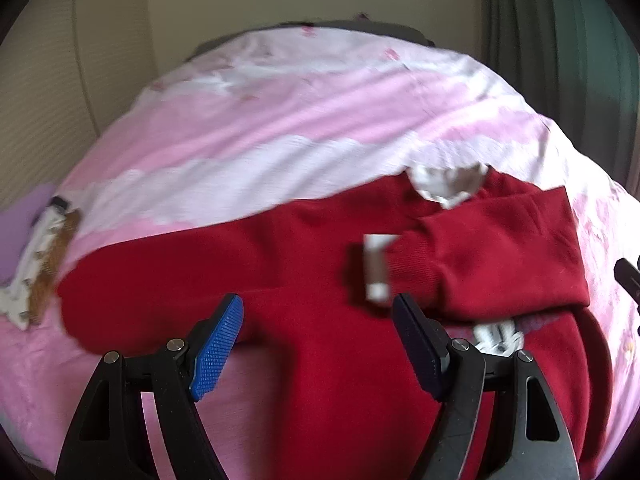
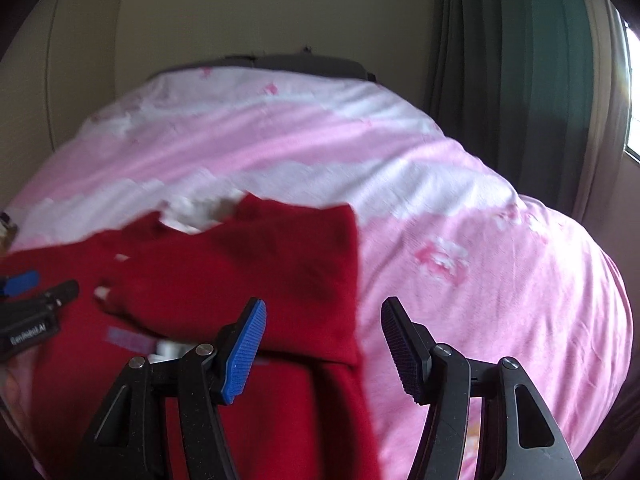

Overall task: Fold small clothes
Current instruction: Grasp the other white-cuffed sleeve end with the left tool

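- Gaping wide with nothing between the pads, the left gripper [image 1: 318, 318] hovers over a red garment [image 1: 304, 248].
- Right gripper [image 2: 323, 322] likewise spread, empty, garment's right edge beneath.
- Beyond: white collar [image 1: 446, 184], then pink bedspread [image 1: 280, 120].

The left tool [image 1: 318, 316] is open, with nothing between its blue pad [image 1: 218, 350] and dark pad. Below it a red sweater [image 1: 248, 264] lies on the pink and white bed [image 1: 248, 128]. One sleeve [image 1: 500, 256] is folded across it. A small patterned cloth [image 1: 38, 264] lies at the left.
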Motion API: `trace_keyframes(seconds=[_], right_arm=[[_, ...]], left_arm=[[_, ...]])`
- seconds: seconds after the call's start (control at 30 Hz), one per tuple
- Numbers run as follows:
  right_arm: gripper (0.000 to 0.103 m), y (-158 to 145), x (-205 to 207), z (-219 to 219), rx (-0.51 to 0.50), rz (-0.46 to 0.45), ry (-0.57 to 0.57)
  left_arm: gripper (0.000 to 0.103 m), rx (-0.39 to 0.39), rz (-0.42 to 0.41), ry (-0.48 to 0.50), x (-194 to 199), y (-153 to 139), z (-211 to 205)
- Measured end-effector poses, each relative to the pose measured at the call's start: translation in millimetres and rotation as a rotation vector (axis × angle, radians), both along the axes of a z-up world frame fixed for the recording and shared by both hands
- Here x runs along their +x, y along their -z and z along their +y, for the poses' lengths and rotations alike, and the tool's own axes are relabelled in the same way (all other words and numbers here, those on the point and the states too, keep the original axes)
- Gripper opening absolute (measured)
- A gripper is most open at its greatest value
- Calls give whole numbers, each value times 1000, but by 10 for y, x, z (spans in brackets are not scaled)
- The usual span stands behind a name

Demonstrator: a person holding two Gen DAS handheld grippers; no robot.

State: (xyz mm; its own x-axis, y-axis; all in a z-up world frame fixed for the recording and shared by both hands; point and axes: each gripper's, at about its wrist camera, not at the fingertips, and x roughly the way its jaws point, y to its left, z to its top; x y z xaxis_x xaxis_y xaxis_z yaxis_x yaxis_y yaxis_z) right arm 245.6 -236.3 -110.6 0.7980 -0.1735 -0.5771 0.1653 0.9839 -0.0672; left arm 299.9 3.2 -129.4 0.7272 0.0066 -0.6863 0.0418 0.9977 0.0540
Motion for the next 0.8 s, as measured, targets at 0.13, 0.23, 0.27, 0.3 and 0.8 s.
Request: trace_keyframes(seconds=[0.13, 0.23, 0.27, 0.3, 0.8], right_arm=[[60, -104, -107, 458, 27, -32, -43], [60, -127, -136, 844, 66, -30, -87], [60, -136, -139, 983, 74, -28, -102], [60, -143, -141, 1130, 80, -26, -119], [60, -49, -50, 2572, 112, -39, -242]], left_arm=[[77, -57, 5, -88, -241, -87, 655], [77, -62, -15, -145, -368, -105, 1108], [77, -65, -20, -164, -400, -104, 1275], [77, -75, -26, -186, -431, -101, 1460], [64, -254, -48, -268, -233, 250, 2981]])
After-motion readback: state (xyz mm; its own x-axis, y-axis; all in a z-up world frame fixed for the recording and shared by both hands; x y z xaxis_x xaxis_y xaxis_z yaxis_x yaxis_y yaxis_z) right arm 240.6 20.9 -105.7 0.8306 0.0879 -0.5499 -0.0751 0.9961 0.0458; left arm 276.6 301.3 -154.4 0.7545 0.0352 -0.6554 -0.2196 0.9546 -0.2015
